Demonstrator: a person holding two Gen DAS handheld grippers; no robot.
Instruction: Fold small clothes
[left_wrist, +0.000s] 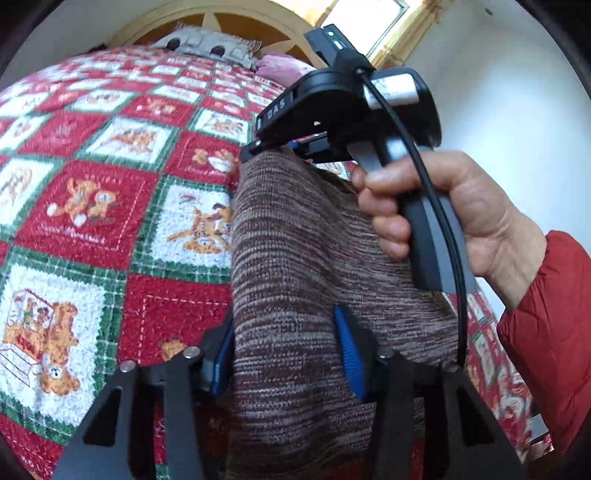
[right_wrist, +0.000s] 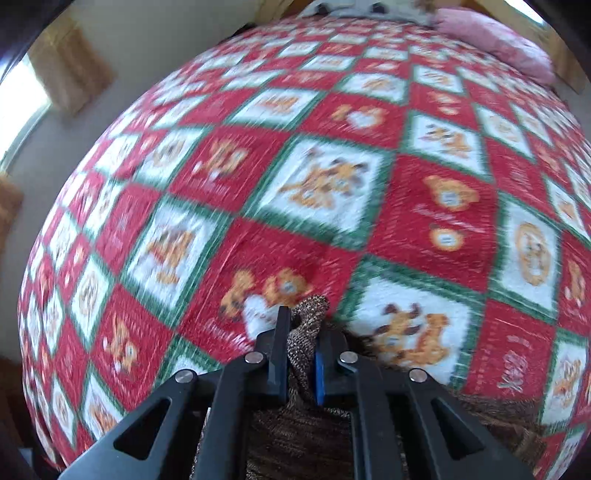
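A brown striped knit garment (left_wrist: 295, 240) hangs stretched over the bed between my two grippers. In the left wrist view the cloth fills the gap of my left gripper (left_wrist: 286, 350), and both blue pads (left_wrist: 349, 354) lie against its sides. At the cloth's far end, a hand (left_wrist: 443, 214) in a red sleeve holds my right gripper (left_wrist: 258, 147), shut on the top edge. The right wrist view shows my right gripper (right_wrist: 303, 325) shut on a bunched tip of the garment (right_wrist: 308, 317); the rest trails below the fingers.
A red, green and white quilt (left_wrist: 110, 184) with bear pictures covers the bed (right_wrist: 332, 166). A grey pillow (left_wrist: 210, 42) and a pink pillow (left_wrist: 280, 64) lie against the wooden headboard (left_wrist: 236, 22). A white wall (left_wrist: 498, 92) stands to the right.
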